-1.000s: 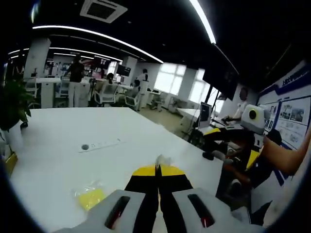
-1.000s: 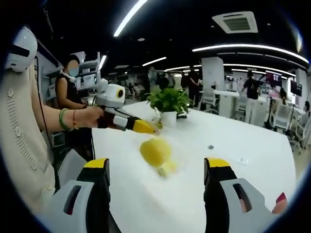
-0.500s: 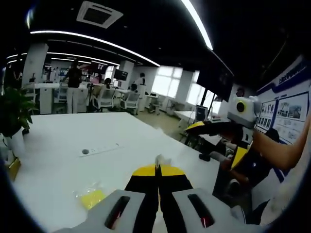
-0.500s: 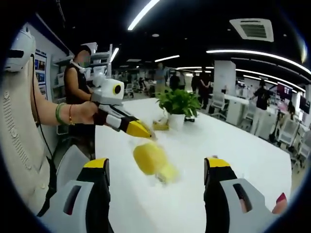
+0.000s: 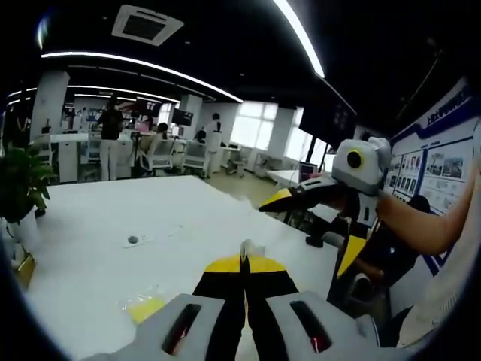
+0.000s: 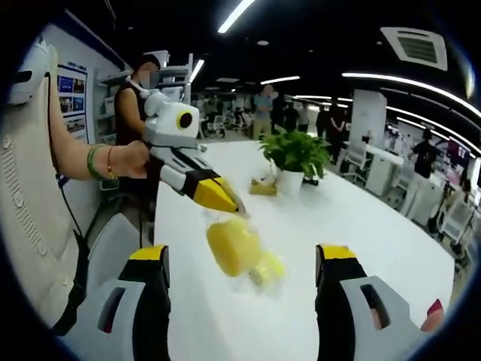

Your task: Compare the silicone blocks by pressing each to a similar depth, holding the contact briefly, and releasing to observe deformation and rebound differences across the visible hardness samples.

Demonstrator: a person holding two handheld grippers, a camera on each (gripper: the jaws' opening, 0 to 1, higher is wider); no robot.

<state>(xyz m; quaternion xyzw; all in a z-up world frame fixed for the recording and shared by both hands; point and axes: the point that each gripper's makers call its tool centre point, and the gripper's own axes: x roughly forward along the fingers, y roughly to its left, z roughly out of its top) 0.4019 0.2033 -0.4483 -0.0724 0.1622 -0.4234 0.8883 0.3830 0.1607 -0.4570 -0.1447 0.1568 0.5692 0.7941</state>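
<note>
My left gripper (image 5: 244, 261) is shut, and a scrap of clear plastic (image 5: 246, 247) sticks out at its yellow tips. Seen from the right gripper view, the left gripper (image 6: 222, 198) pinches the top of a clear bag, and a large yellow silicone block (image 6: 231, 244) and a smaller one (image 6: 267, 267) hang in it above the white table (image 6: 361, 226). My right gripper (image 6: 242, 254) is open, its jaws wide apart on either side of the hanging bag. In the left gripper view the right gripper (image 5: 308, 229) comes in from the right, open. A yellow block in clear wrap (image 5: 146, 307) shows low left of my jaws.
A potted plant (image 6: 294, 154) stands on the table behind the bag, seen also as a plant (image 5: 19, 180) at the left edge. A small round inset (image 5: 132, 240) sits in the tabletop (image 5: 113, 210). A person in a dark vest (image 6: 139, 98) stands by the wall; others are far back.
The right gripper has risen and come closer in the left gripper view. The hanging bag looks nearer and more centred between the right jaws. The left gripper stays shut.
</note>
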